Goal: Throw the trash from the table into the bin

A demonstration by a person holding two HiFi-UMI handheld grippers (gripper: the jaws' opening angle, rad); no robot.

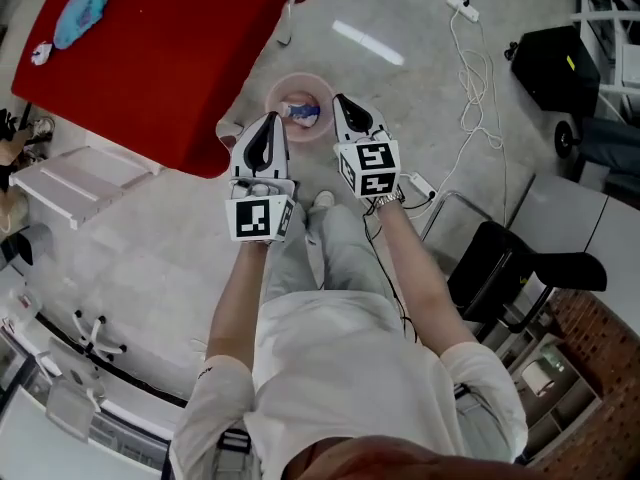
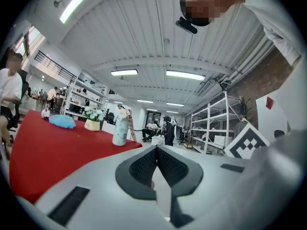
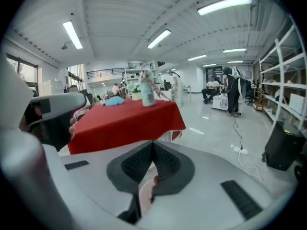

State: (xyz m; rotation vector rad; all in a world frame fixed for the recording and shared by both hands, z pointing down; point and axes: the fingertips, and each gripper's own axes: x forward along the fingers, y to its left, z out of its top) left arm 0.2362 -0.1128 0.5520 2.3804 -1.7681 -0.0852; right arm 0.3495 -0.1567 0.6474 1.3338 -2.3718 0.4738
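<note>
Head view places the left hand-held gripper (image 1: 270,120) and the right hand-held gripper (image 1: 341,101) side by side above the pink bin (image 1: 283,85). The bin stands on the floor just beside the near corner of the red bench (image 1: 170,78) and already holds a white-and-blue piece (image 1: 301,112). We read both hand-held grippers as clenched and empty: each gripper view shows its ribbed pads (image 2: 144,164) meeting with nothing between them. We judge the blue crumpled piece (image 1: 80,13) to be the next trash. It lies well across the bench, up and to the left of both hand-held grippers, with its long axis running diagonally toward the far-left edge, where a small white item (image 1: 40,53) rests near it. The left hand-held gripper is the nearer. The bench top between is bare, so the reach is open; a bottle (image 2: 121,126) and a flower pot (image 2: 92,124) stand well apart from the piece. A floor cable (image 1: 478,78) and a black chair (image 1: 505,268) limit room on our right.
</note>
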